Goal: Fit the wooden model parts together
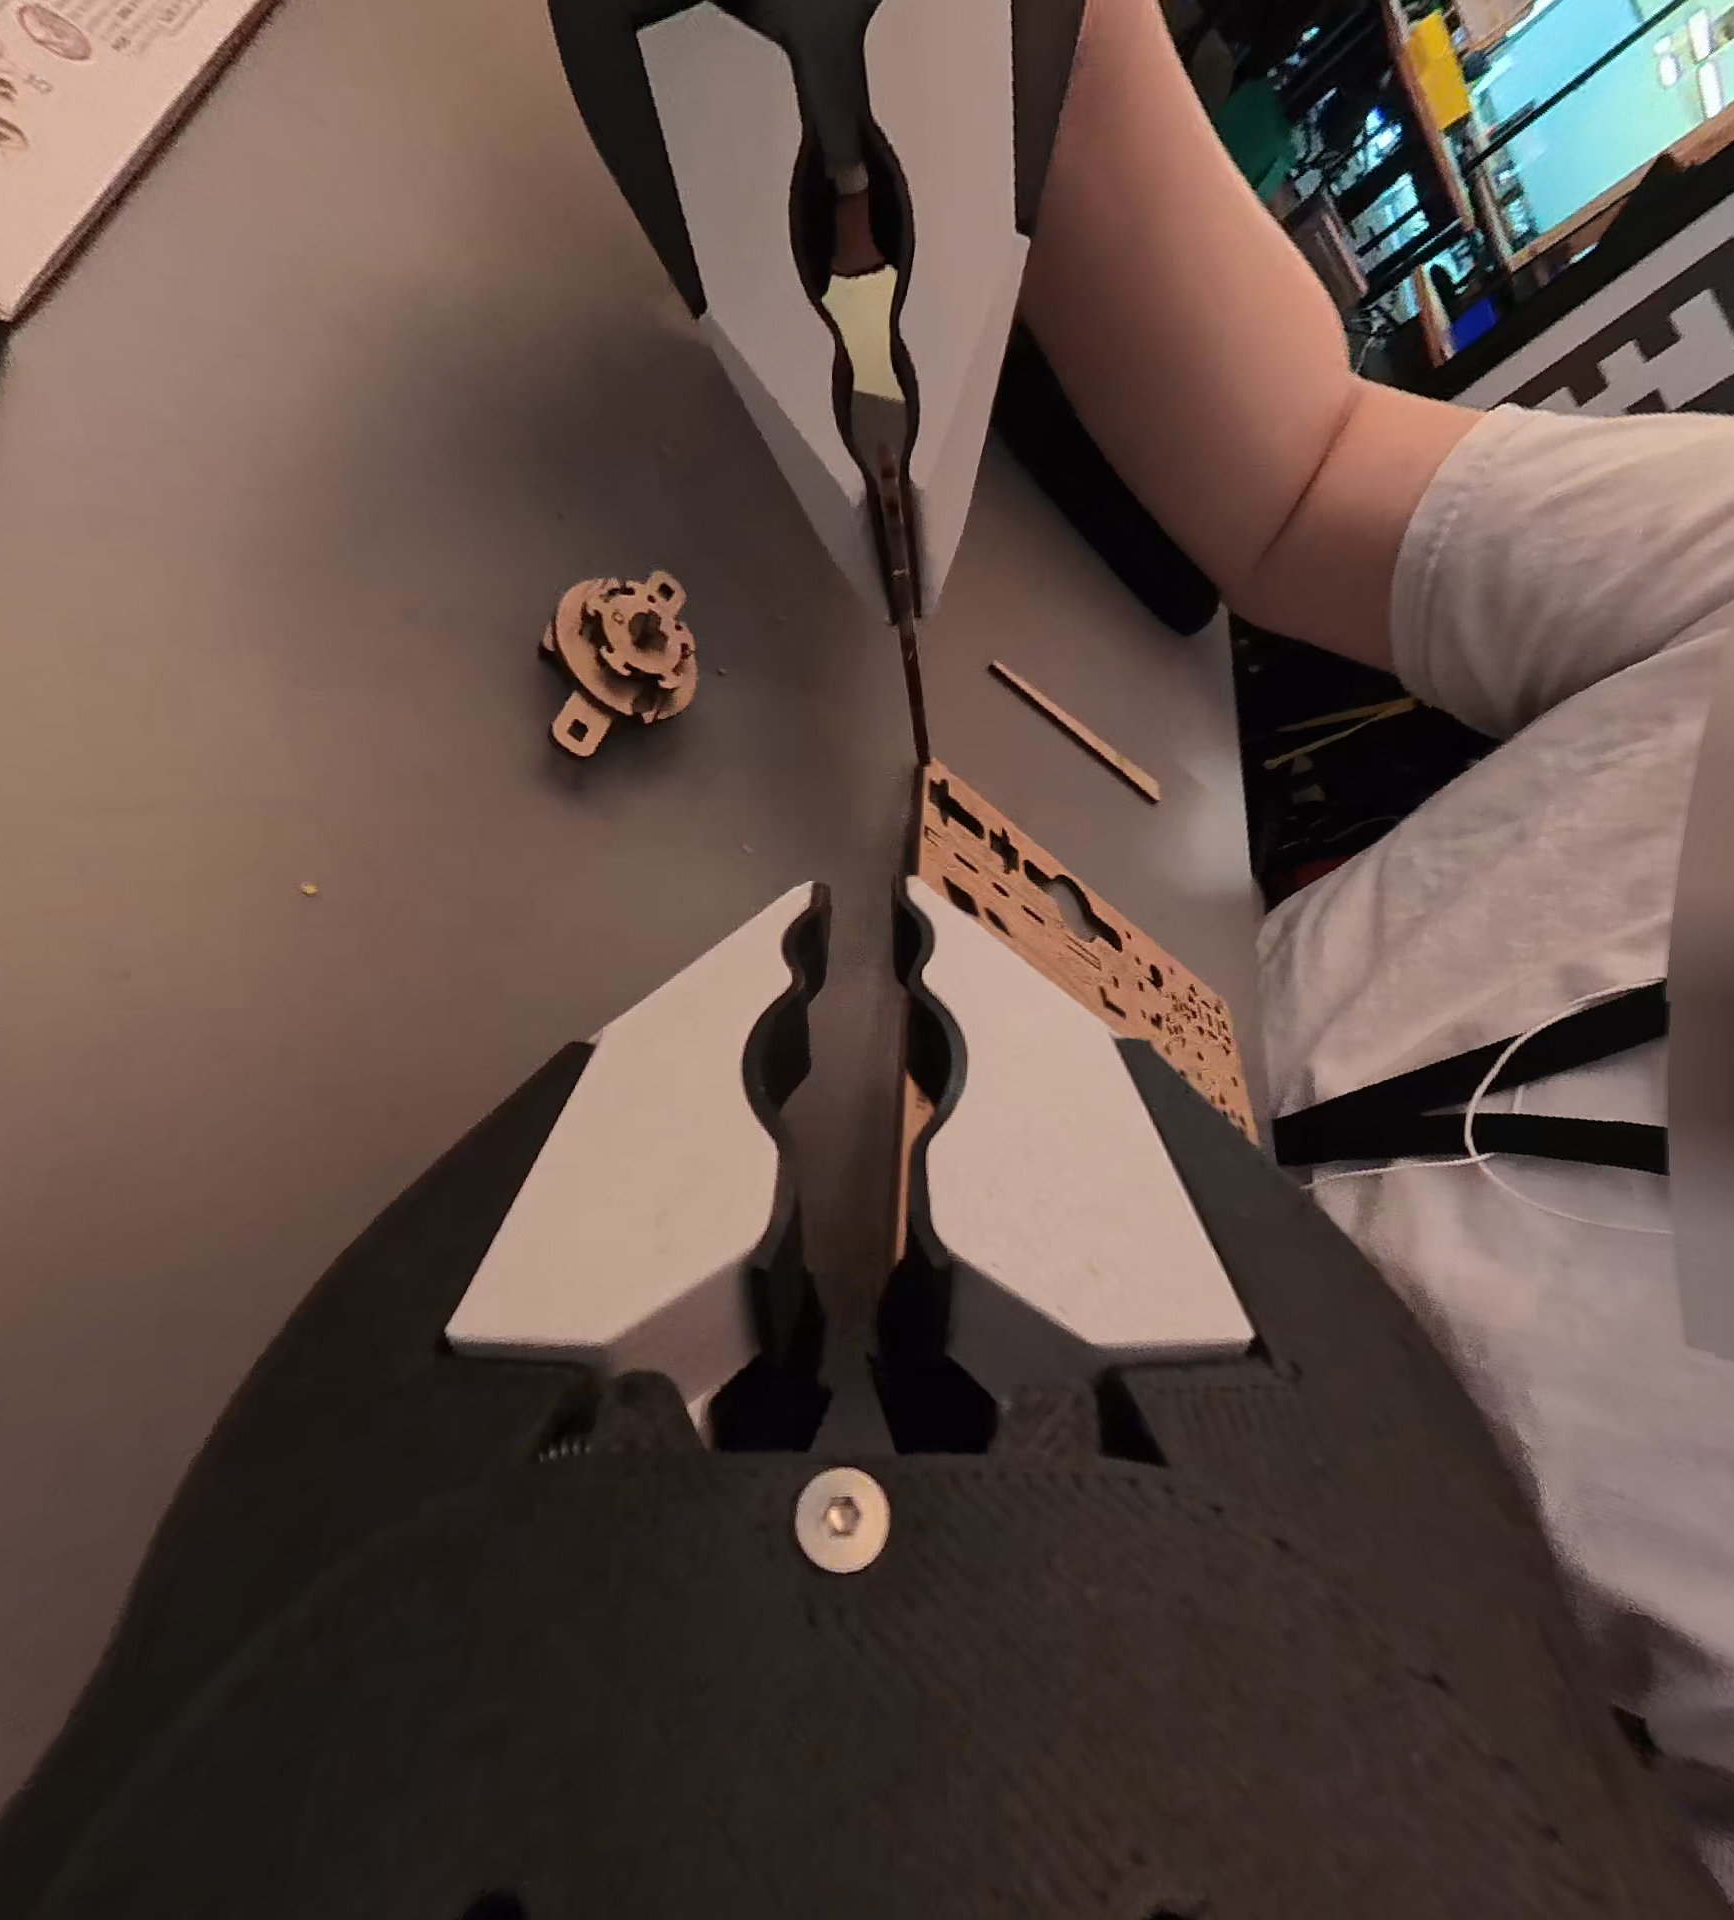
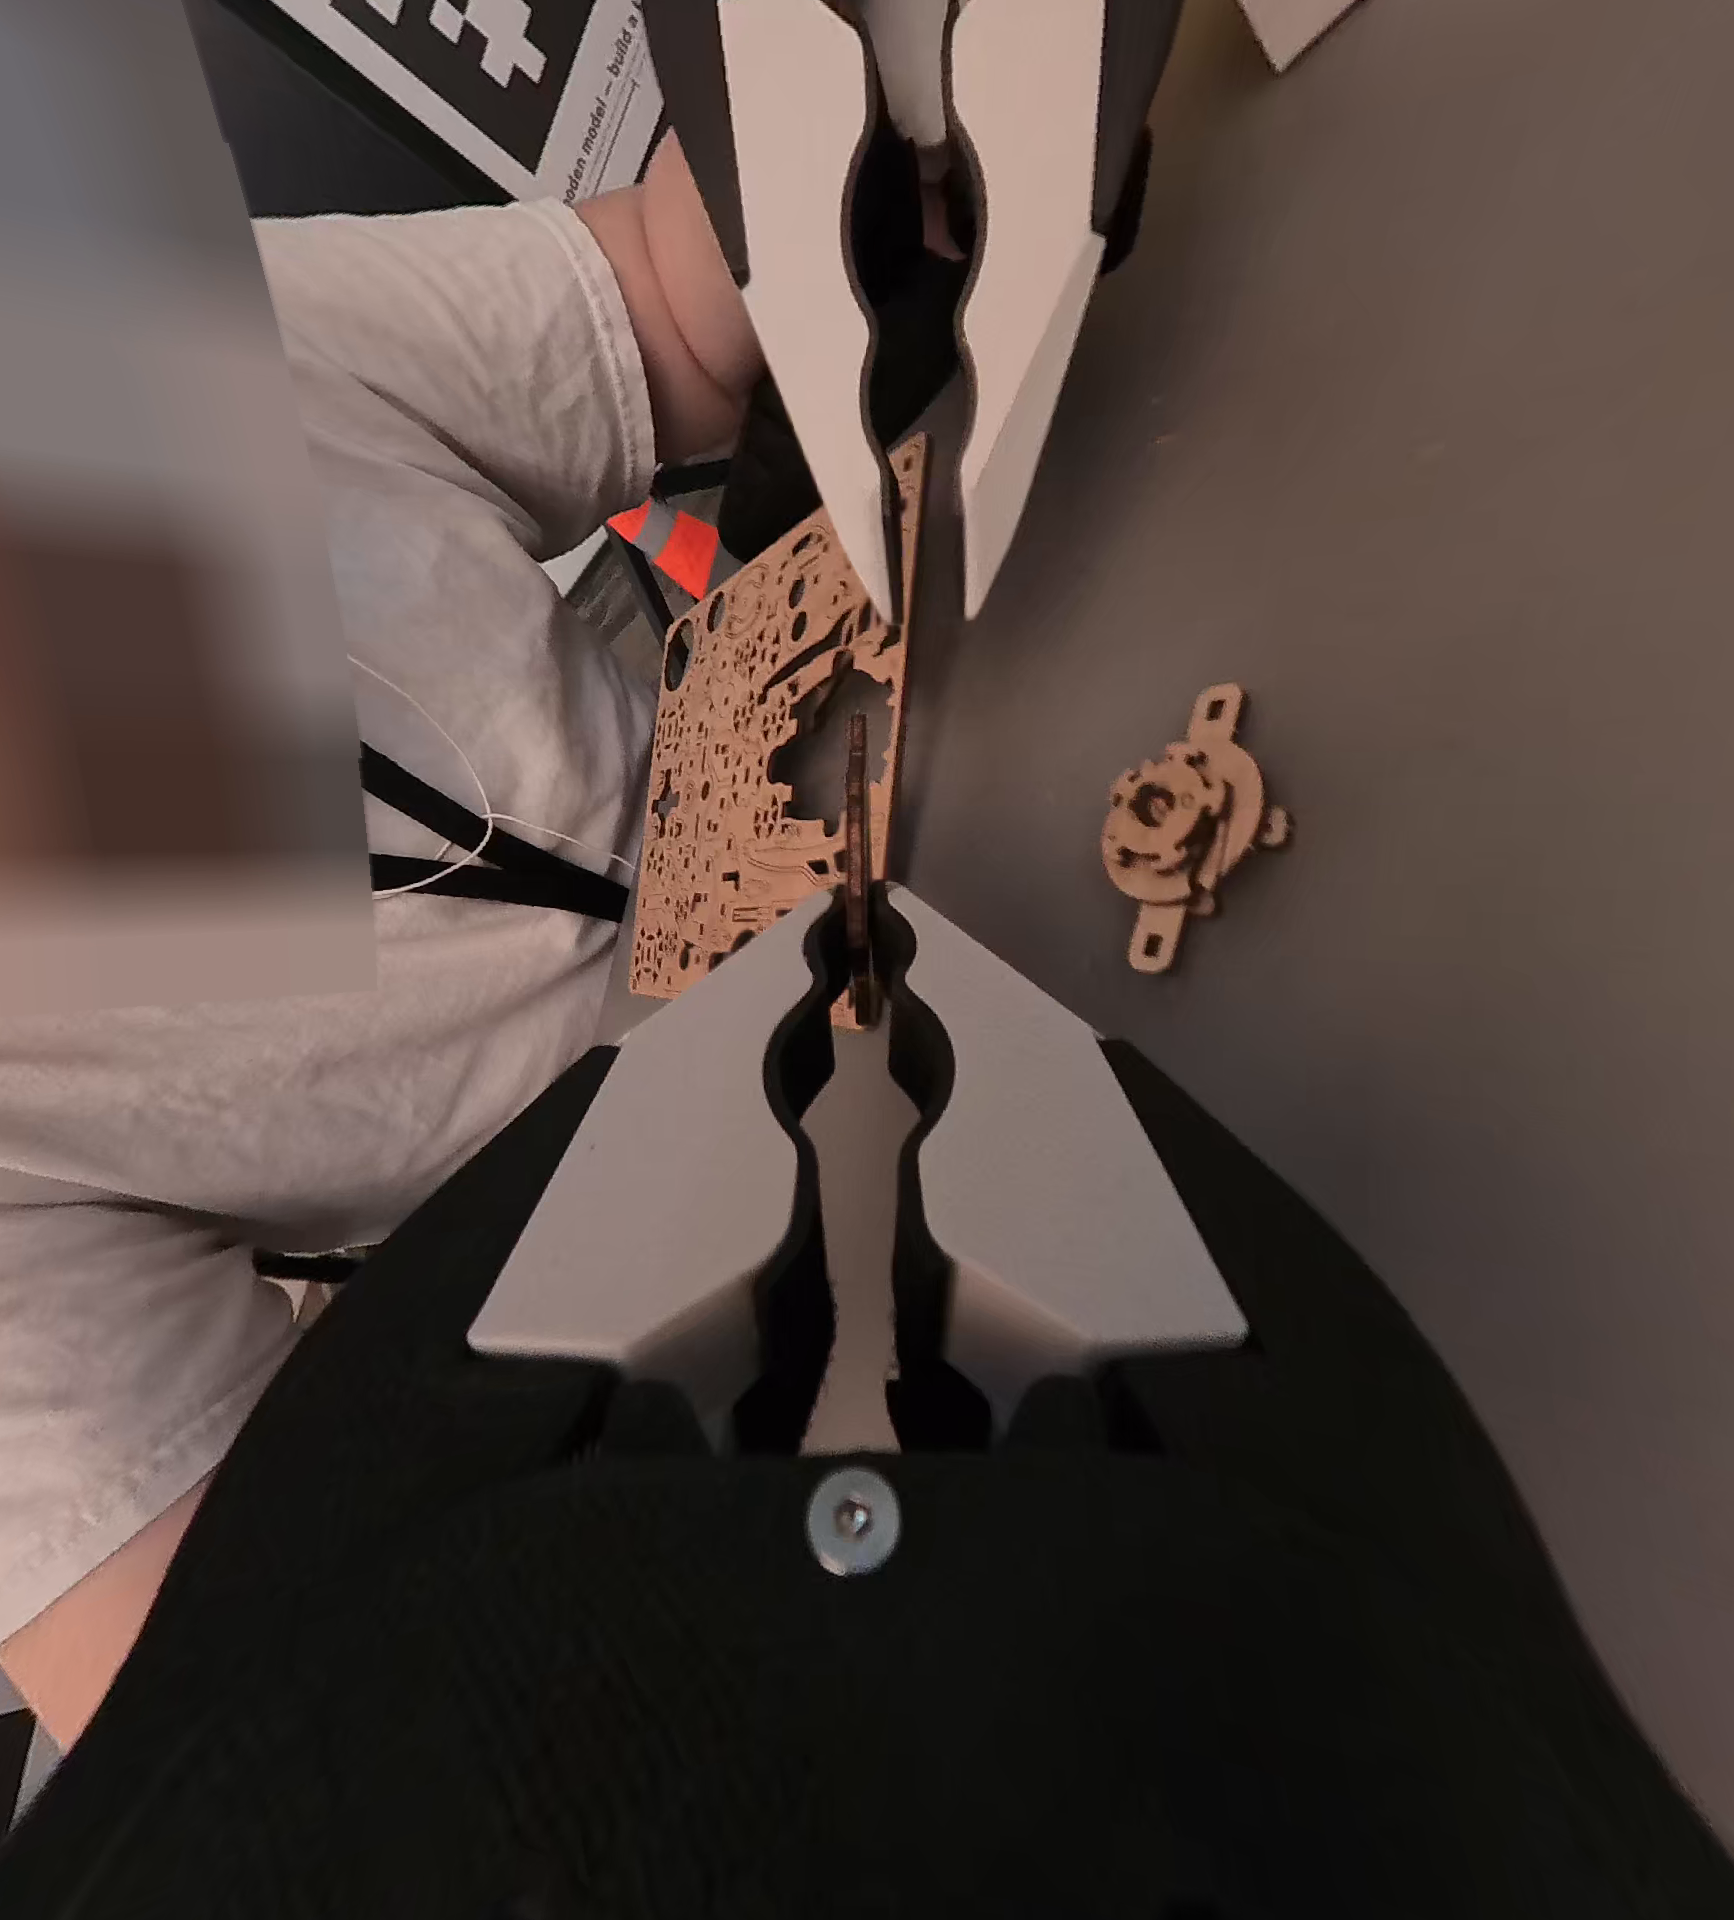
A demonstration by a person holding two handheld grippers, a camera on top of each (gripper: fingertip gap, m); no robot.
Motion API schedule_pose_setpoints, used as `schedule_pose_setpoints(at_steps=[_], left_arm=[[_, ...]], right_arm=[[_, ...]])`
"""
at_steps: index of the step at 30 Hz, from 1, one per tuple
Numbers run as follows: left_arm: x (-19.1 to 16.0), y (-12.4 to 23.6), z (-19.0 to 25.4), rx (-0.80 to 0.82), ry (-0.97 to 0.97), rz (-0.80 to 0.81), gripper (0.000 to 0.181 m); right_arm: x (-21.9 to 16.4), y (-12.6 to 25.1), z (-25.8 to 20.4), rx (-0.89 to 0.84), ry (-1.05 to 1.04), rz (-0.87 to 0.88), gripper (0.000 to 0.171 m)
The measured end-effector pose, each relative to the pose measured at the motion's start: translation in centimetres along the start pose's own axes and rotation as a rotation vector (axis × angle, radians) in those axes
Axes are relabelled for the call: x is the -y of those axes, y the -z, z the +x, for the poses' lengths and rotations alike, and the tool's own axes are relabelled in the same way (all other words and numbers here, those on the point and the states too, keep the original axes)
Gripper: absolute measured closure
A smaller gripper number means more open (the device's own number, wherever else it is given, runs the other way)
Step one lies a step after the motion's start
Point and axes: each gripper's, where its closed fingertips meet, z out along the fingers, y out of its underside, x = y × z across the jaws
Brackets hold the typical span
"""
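Note:
My left gripper [image 1: 863, 899] is shut on the edge of a flat laser-cut wooden sheet [image 1: 1050, 935] and holds it upright above the grey table [image 1: 323, 623]. In the right wrist view, the sheet [image 2: 738, 779] shows its face with a large jagged cut-out, and the left gripper [image 2: 930, 597] comes in from the top. My right gripper [image 2: 855, 899] is shut on a thin wooden part [image 2: 855, 790], seen edge-on, whose tip reaches the cut-out. In the left wrist view, the right gripper [image 1: 904, 613] points down with the part [image 1: 910, 675] touching the sheet's top corner.
A round assembled wooden piece [image 1: 624, 660] lies on the table, also in the right wrist view [image 2: 1190, 831]. A thin wooden stick [image 1: 1076, 732] lies near the table edge. An instruction booklet [image 1: 32, 135] is at the far left. A person's arm [image 1: 1206, 416] and torso are close by. The gap from one gripper's tips to the other's is roughly 6 centimeters. The round assembled wooden piece [image 1: 624, 660] is about equally far from each gripper, around 6 centimeters. It is also in sight in the right wrist view [image 2: 1171, 771].

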Motion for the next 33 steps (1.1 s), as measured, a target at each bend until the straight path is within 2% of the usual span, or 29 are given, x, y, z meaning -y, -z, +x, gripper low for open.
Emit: schedule_pose_setpoints(at_steps=[33], left_arm=[[-0.6, -0.1, -1.7, 0.079, -0.011, -0.027, 0.170]], right_arm=[[-0.3, 0.6, 1.0, -0.010, -0.028, 0.007, 0.170]])
